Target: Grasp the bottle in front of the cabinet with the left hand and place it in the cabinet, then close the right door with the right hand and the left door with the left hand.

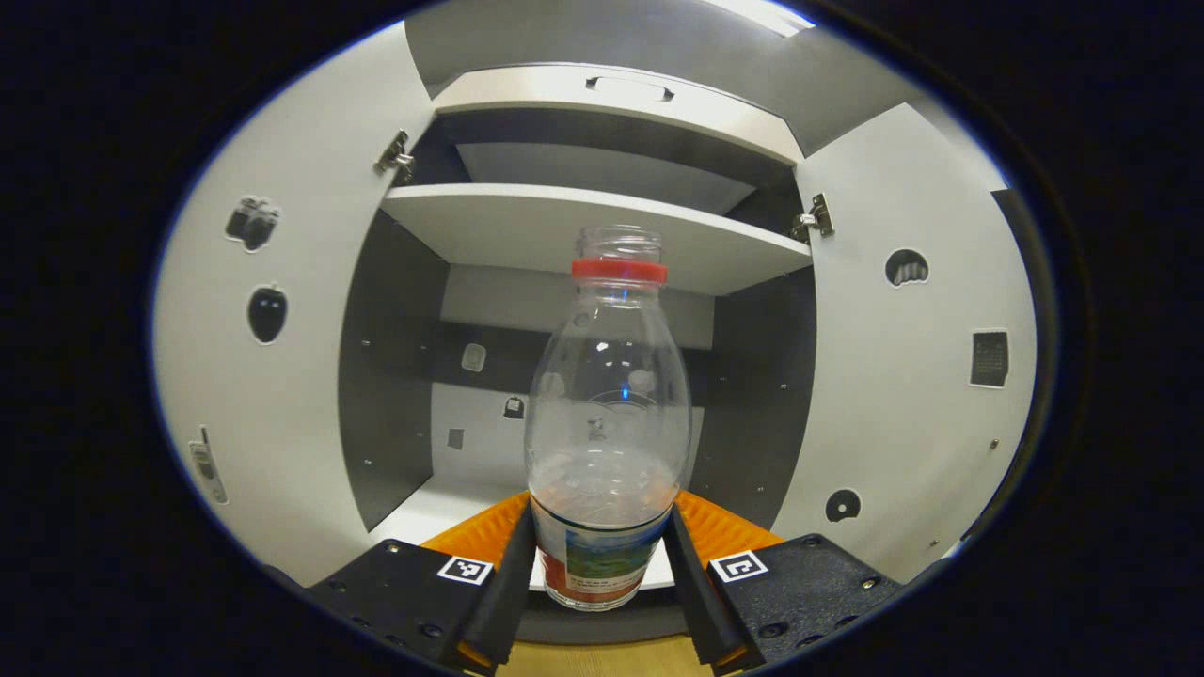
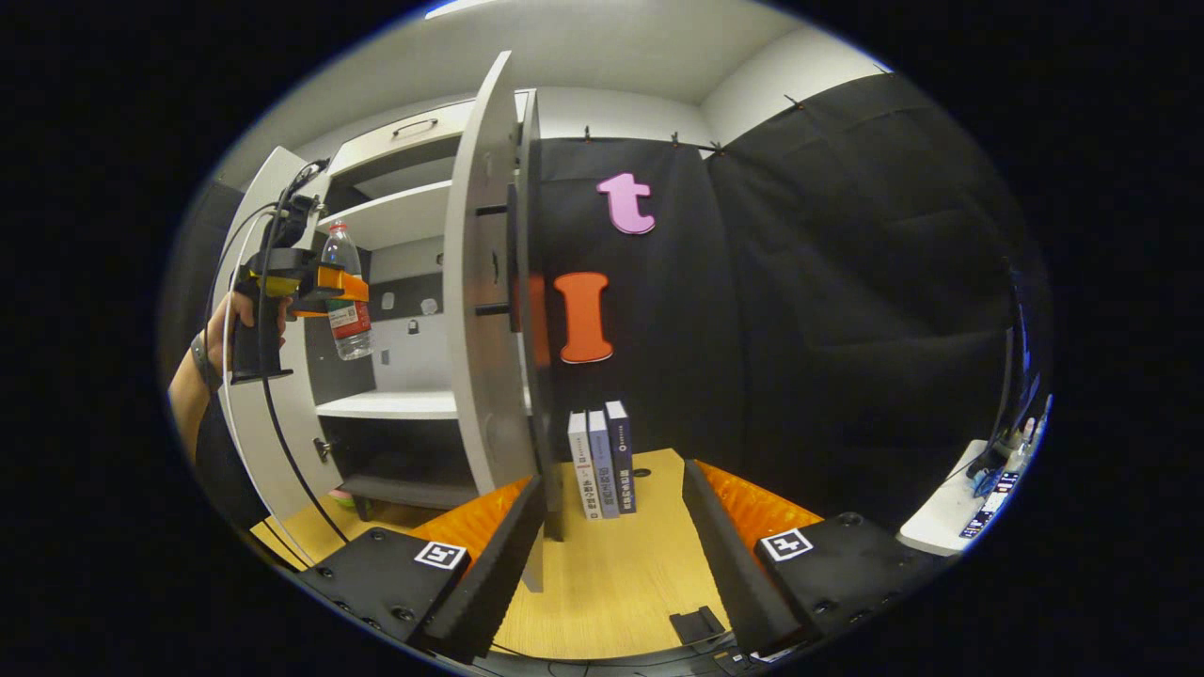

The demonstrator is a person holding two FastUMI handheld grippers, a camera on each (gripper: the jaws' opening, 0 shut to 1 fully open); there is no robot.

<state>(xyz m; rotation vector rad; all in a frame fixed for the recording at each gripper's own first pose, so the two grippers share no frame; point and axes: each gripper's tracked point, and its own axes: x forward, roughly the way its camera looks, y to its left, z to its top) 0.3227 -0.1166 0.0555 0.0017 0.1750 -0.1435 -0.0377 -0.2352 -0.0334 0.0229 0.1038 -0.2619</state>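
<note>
We see left gripper view close, facing straight into open cabinet [image 1: 602, 235]; right gripper view farther off, beside right door [image 2: 480, 282]; both share cabinet interior.

Left claw [image 1: 602, 574] raised, clamped; right claw [image 2: 611, 555] low, fingers spread.

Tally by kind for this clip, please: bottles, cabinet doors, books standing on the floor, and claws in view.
Bottles: 1, the bottle, held in the left claw
Open cabinet doors: 2, left door and right door
Books: 3, books
Claws: 2, including the right claw
Total: 8
</note>
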